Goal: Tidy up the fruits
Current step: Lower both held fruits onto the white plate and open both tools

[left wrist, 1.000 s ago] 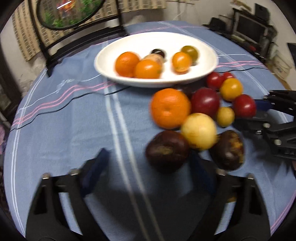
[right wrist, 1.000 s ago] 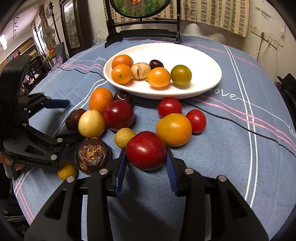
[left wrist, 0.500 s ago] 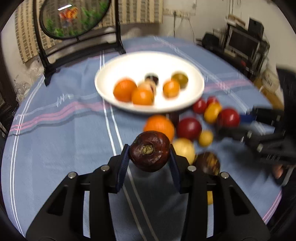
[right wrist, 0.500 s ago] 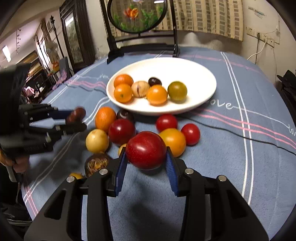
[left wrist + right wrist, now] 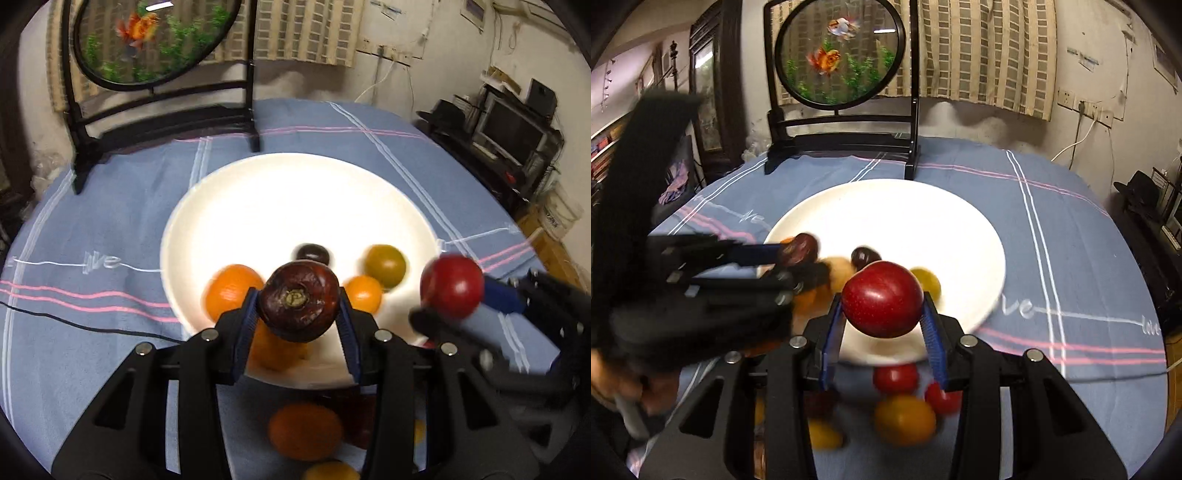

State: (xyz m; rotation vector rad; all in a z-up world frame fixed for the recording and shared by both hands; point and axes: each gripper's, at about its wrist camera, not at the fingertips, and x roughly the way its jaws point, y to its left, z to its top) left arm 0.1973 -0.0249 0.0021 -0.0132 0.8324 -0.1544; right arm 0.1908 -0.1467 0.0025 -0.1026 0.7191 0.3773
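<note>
Left gripper (image 5: 298,320) was clamped on a dark brown-purple fruit (image 5: 299,300), stem scar facing the camera, blue finger pads (image 5: 246,325) pressed against both of its sides. It was held in the air above the near rim of the white plate (image 5: 295,199). The right gripper (image 5: 882,321) was closed around a red fruit (image 5: 882,299), likewise raised over the near edge of the plate (image 5: 923,221). In the left wrist view the right gripper entered from the right side, angled toward the plate, with the red fruit (image 5: 451,286) over the plate's right rim. In the right wrist view the left gripper (image 5: 798,254) reached in from the left, roughly level, its fruit (image 5: 801,248) over the plate's left portion. The two grippers were near each other, not touching. On the plate lay an orange (image 5: 231,290), a smaller orange fruit (image 5: 364,293), a green-yellow fruit (image 5: 385,265) and a small dark fruit (image 5: 312,253). More fruit remained on the blue striped tablecloth (image 5: 1071,258) in front of the plate, including a yellow-orange fruit (image 5: 904,419) and a red tomato-like fruit (image 5: 895,376); these were motion-blurred. A round fish-picture screen on a black stand (image 5: 842,51) stood behind the plate.
</note>
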